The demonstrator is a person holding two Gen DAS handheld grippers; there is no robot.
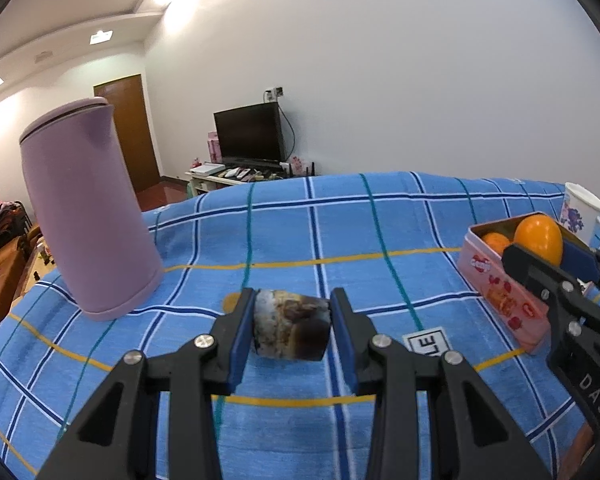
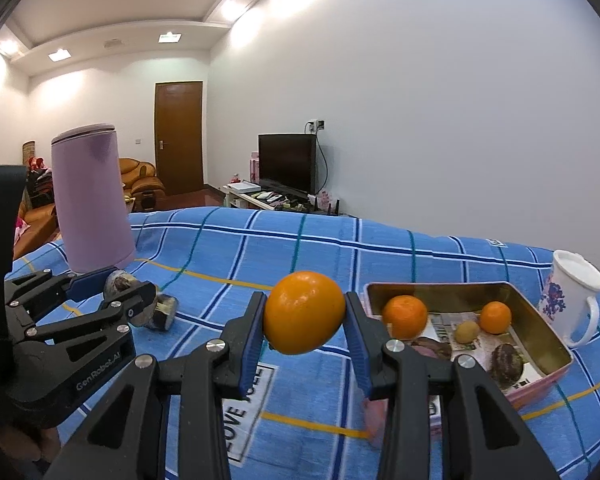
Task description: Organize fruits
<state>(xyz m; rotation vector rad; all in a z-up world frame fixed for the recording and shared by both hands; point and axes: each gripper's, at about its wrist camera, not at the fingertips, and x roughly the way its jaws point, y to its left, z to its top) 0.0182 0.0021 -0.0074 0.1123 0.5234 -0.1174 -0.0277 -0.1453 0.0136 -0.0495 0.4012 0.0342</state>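
Between the blue pads of the right hand-held gripper point(image 2: 305, 320) sits a big orange point(image 2: 303, 312), pinched from both sides and lifted clear of the blue checked cloth point(image 2: 228, 248) that covers the surface. Just ahead and to the right of that hand-held gripper is the pink tin point(image 2: 540, 384), open at the top, with two small oranges point(image 2: 405, 317) inside, plus a little yellowish fruit point(image 2: 467, 331) between them and a dark roundish fruit point(image 2: 507, 361) nearer the front wall. Something flat and dark red point(image 2: 432, 346) lies in there too, can't really tell what it is. A white mug with a purple flower print point(image 2: 568, 304) stands right of the tin, close to it.

Over on the other side, the left hand-held gripper point(image 1: 292, 326) is clamped on a dark, mottled chunk of fruit point(image 1: 290, 324), brownish with pale patches, looks pretty far gone. It's held above the cloth. From the right wrist view another similar dark piece point(image 2: 162, 312) seems to sit on the cloth just beyond the left fingers, though the fingers hide part of it.

Ahead and to the left of the left hand-held gripper stands a tall lilac lidded container point(image 1: 86, 216), upright on the cloth. The tin is well off to its right, and the right hand-held gripper holds the big orange in front of the tin.
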